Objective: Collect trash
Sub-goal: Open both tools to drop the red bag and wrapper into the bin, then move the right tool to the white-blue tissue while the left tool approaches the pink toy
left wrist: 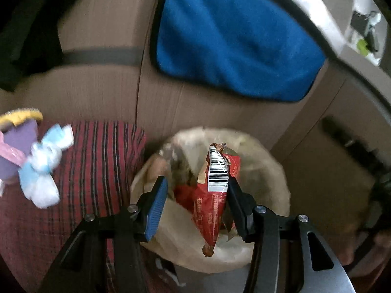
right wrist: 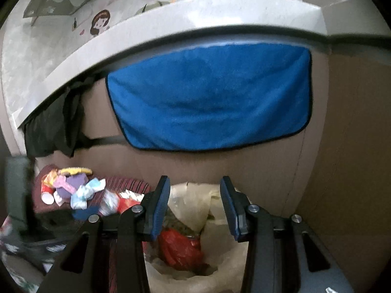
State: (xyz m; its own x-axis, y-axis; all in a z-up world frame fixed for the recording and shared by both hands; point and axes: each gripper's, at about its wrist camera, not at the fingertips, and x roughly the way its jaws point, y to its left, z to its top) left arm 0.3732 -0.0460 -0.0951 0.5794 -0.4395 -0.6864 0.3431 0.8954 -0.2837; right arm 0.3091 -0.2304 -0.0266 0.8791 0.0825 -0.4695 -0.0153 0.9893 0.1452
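Now you're looking at the brown cabinet front point(right wrist: 268, 166) with the blue towel point(right wrist: 210, 97) hanging on it, and below it the lined trash bin point(left wrist: 271, 171). It already holds a heap of wrappers, so a fair part of the collecting looks done. Your left tool point(left wrist: 196, 204) hangs right over the bin with its jaws spread; the red snack wrapper point(left wrist: 215, 190) sits between them, leaning on one pad and free of the other, so it's let go and dropping in. Your right tool point(right wrist: 195, 207) is spread too, nothing in it, above the bin. More litter is left: crumpled blue-white wrappers point(right wrist: 84, 194) and a red paper cup point(right wrist: 46, 193) on the striped cloth point(left wrist: 97, 161) beside the bin.
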